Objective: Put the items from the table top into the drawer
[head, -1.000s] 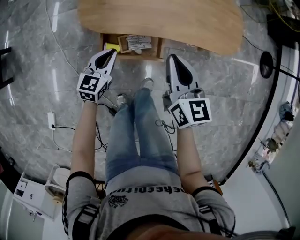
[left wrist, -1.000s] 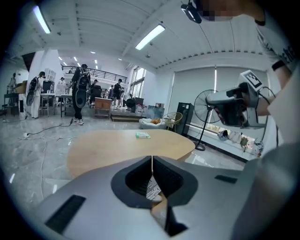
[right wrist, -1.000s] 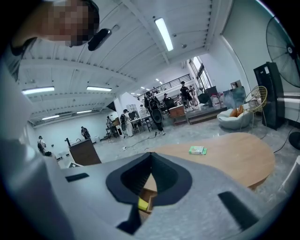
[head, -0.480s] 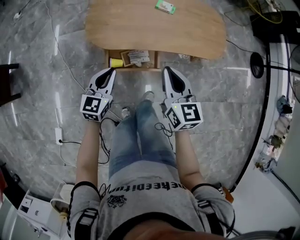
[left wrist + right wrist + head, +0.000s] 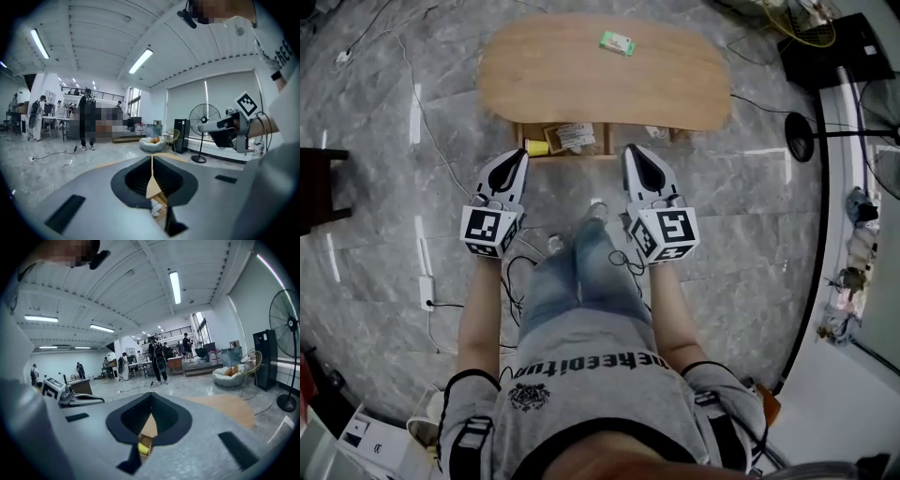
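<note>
One wooden table (image 5: 581,89), one open drawer (image 5: 602,139), one green packet (image 5: 618,42), two claws (image 5: 523,153) (image 5: 630,150)

Your table top (image 5: 581,84) is pale honey wood with a green packet (image 5: 618,42) on it, and the drawer (image 5: 586,154) below is the same wood, showing a yellow item (image 5: 536,147) and a white printed pack (image 5: 575,137). Your left gripper (image 5: 522,153) and right gripper (image 5: 630,150) are light grey with black jaw linings (their cubes carry black-and-white square markers). The floor (image 5: 394,187) is grey marble veined white, and your jeans (image 5: 581,281) are blue.
</note>
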`<state>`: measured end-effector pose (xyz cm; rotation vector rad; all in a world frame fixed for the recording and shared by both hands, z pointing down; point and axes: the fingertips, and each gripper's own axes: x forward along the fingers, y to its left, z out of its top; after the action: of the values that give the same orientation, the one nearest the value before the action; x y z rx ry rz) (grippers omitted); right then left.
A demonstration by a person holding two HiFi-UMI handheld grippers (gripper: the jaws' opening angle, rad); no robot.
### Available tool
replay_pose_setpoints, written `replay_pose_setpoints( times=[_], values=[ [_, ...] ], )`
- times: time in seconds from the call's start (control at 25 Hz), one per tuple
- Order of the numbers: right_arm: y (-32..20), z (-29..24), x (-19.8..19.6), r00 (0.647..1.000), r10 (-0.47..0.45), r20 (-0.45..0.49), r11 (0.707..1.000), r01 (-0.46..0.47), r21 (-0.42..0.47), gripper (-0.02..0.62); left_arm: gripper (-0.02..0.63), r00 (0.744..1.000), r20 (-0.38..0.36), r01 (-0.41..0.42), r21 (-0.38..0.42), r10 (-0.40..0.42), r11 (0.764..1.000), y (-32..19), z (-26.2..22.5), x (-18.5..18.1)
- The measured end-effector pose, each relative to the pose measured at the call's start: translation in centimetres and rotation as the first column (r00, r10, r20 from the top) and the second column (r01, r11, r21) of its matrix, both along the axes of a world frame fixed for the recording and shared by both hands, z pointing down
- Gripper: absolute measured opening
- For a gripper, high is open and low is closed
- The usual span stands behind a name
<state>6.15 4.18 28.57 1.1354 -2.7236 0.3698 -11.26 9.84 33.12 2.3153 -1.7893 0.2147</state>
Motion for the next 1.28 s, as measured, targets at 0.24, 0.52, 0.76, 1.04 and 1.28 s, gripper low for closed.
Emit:
replay_pose_setpoints(
  times=[0.24, 0.52, 0.76, 1.04, 1.28],
  values=[
    [1.3, -4.4, 0.7, 1.0, 0.02, 0.024, 0.998, -0.021, 0.056, 0.003, 0.014, 0.999, -0.023, 0.045, 0.042, -0.044, 0.998, 1.6, -4.8, -0.5],
    [2.8, -8.4, 0.9, 0.998, 0.029, 0.048, 0.993, -0.035, 0.116, 0.003, 0.015, 0.999, -0.019, 0.041, 0.117, -0.039, 0.992, 3.1, -9.5, -0.3],
    [4.4, -10.9, 1.2, 0.997, 0.042, 0.071, 0.986, -0.052, 0.156, 0.003, 0.015, 0.997, -0.017, 0.081, 0.19, -0.079, 0.978, 4.6, -13.4, -0.8],
    [6.0, -13.7, 1.0, 0.995, 0.04, 0.094, 0.978, -0.059, 0.202, 0.003, 0.014, 0.995, -0.019, 0.1, 0.282, -0.099, 0.954, 6.4, -17.7, -1.6],
    [7.6, -15.7, 0.9, 0.994, 0.038, 0.107, 0.969, -0.063, 0.238, 0.003, 0.014, 0.992, 0.043, 0.102, 0.323, -0.122, 0.941, 8.0, -20.3, -2.0]
  ],
)
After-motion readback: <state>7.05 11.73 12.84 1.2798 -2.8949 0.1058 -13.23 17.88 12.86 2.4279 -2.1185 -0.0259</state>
